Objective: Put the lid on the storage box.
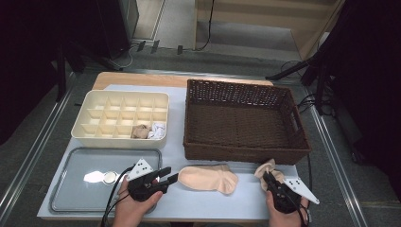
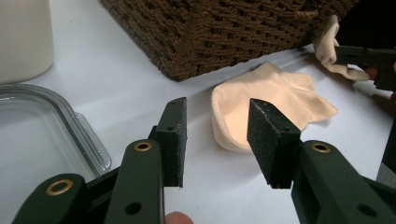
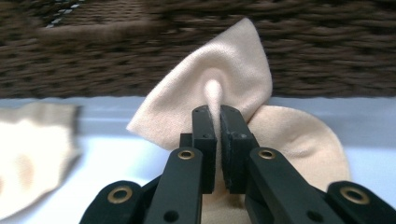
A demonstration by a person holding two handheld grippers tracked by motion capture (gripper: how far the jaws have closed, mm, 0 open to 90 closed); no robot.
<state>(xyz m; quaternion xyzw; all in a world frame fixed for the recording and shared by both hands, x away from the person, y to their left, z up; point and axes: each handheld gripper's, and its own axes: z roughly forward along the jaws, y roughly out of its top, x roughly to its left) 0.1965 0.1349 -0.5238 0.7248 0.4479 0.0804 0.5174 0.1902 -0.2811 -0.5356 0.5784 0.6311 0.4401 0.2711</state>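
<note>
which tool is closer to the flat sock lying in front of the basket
Left. The left tool sits open just beside the flat sock, nearly touching. The right tool is farther off, shut on another sock.

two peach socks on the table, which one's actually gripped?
The sock by the basket's right front corner: the right gripper is shut on a fold of it. The other sock lies flat, ahead of the open left gripper, untouched.

Right gripper view: the brown woven wicker basket [image 3: 140,51] is blurred and cut off by the top edge; the flat peach sock [image 3: 28,158] at left is blurred and cropped. High view: two small bundles in the cream divided plastic organiser [image 1: 120,116] too small to identify.
</note>
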